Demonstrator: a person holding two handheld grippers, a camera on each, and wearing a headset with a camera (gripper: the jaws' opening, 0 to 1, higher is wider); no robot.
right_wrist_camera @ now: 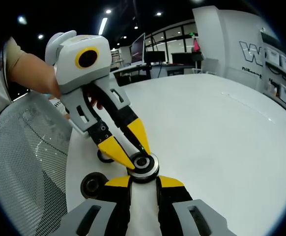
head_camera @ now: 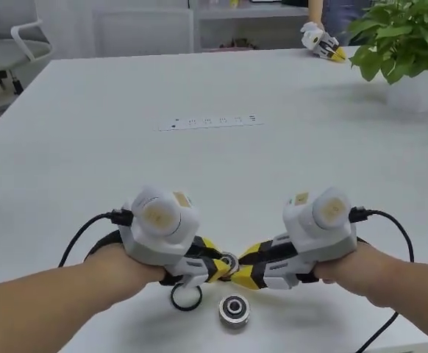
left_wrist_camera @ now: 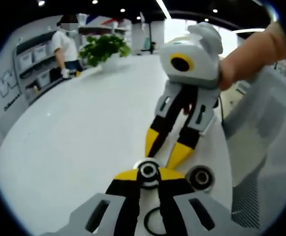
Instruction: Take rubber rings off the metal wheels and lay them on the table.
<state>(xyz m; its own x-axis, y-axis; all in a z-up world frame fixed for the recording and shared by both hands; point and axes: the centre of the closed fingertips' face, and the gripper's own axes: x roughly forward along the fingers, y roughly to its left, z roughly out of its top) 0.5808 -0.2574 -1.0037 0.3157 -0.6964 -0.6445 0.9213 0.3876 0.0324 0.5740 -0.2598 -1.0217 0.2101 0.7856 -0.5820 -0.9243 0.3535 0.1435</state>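
The small silver metal wheel (head_camera: 229, 260) sits between both grippers' tips, bore facing roughly upward; the left gripper (head_camera: 220, 265) pinches it, while the right gripper (head_camera: 242, 269) touches its rim with jaws slightly parted, grip unclear. Both hands come in low, angled toward each other; just beside that wheel lie a loose black rubber ring (head_camera: 186, 296) and a second metal wheel (head_camera: 234, 309), lying flat.

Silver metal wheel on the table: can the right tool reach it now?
Probably not yet: the right tool seems shut on another silver metal wheel, held with the left tool. Nothing covers the lying wheel, so after release the way looks free.
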